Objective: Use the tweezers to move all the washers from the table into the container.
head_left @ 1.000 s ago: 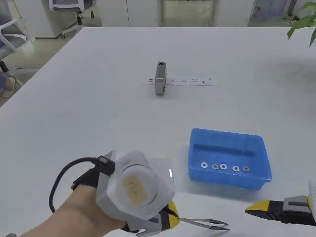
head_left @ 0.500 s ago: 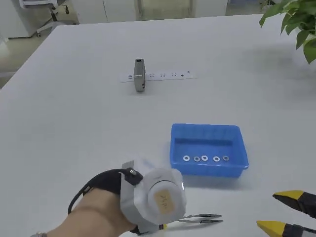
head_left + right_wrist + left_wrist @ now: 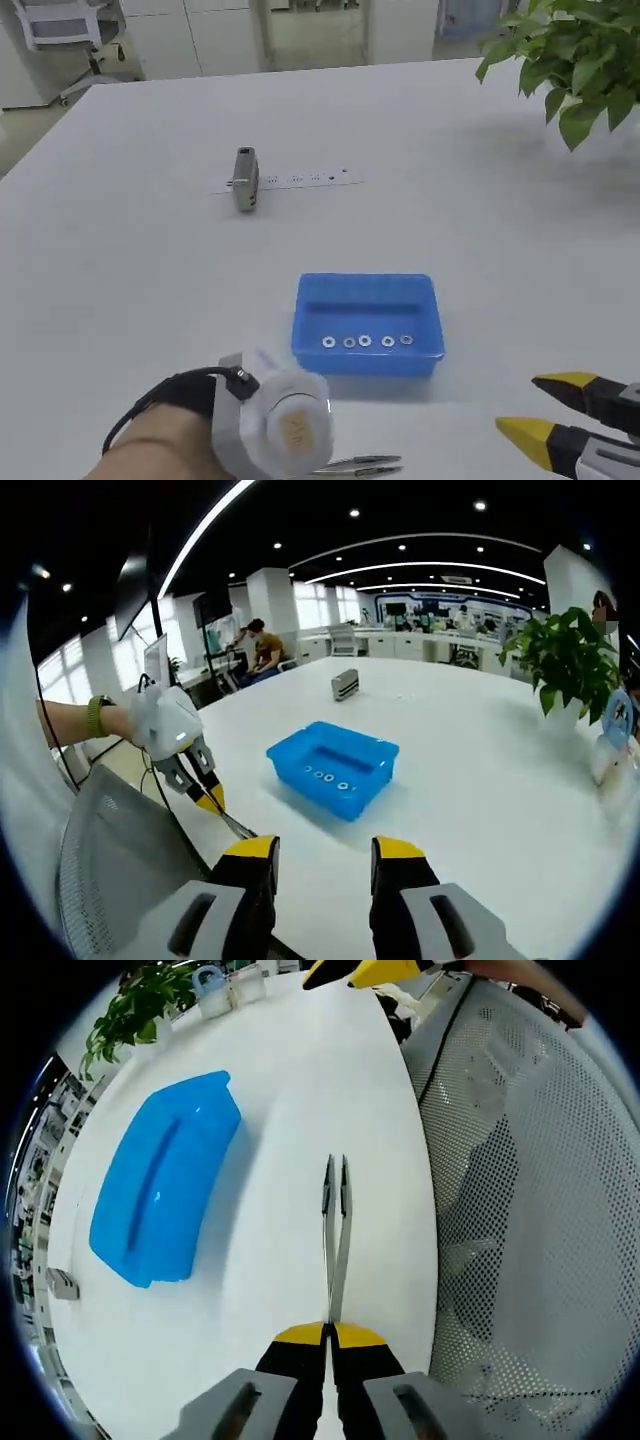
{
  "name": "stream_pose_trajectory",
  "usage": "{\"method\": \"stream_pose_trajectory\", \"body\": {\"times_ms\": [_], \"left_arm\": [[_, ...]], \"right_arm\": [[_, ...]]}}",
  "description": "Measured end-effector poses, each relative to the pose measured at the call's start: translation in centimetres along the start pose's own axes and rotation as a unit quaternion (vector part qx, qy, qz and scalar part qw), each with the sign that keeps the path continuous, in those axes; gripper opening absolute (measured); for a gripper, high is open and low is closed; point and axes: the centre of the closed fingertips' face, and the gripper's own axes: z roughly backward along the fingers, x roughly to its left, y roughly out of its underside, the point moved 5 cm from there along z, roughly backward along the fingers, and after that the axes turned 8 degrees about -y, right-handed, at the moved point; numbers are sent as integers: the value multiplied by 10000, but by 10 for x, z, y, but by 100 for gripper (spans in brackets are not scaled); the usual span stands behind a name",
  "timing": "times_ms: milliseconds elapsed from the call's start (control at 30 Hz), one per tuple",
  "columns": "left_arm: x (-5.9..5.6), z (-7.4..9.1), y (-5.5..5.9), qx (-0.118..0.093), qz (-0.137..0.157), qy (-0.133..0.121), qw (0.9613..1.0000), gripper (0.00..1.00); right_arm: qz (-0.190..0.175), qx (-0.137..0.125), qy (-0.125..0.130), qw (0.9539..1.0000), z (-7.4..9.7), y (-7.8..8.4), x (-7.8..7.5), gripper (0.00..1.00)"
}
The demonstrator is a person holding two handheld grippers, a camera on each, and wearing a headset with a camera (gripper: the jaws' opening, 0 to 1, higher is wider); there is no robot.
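A blue container [image 3: 368,300] sits near the table's front edge with several washers [image 3: 365,341] in a row along its floor. My left gripper [image 3: 318,466] is in front of it to the left, shut on a pair of steel tweezers [image 3: 362,464] that point right, with nothing showing between their tips. In the left gripper view the jaws [image 3: 328,1332] clamp the tweezers [image 3: 336,1225], and the container [image 3: 165,1205] lies to the left. My right gripper [image 3: 522,403] hovers at the lower right, open and holding nothing. Its own view shows the container [image 3: 333,763] and washers [image 3: 325,777] ahead.
A white power strip [image 3: 295,181] with a grey adapter [image 3: 245,179] lies farther back on the table. A potted plant [image 3: 565,65] stands at the far right. A mesh chair [image 3: 520,1220] is just off the table's near edge.
The head camera has swung, so the container sits further left in the picture. The right gripper's yellow jaws have come into fuller view, now spread apart. The left gripper still holds the tweezers.
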Motion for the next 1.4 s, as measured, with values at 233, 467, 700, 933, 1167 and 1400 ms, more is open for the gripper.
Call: {"method": "stream_pose_trajectory", "body": {"times_ms": [233,467,700,933,1167,1400], "left_arm": [[-2,0,-1,-178,387,7,9991,8],[-5,16,2,-1008,1717,-250,9797,37],[3,54,6,-2291,3032,-1011,9194,64],[21,107,18,-3847,4233,-1893,7981,86],[40,141,43,-4444,4830,-2652,7063,99],[46,156,50,-4500,4879,-2889,6900,99]], "right_arm": [[87,-3,-222,9997,-7,-1,5,34],[59,-163,-347,9992,-15,-11,3,35],[-6,-682,-225,9974,-10,-23,0,44],[266,-1160,197,9927,5,-39,-13,58],[328,-1433,532,9877,17,-51,-27,73],[335,-1549,860,9836,22,-57,-38,88]]}}
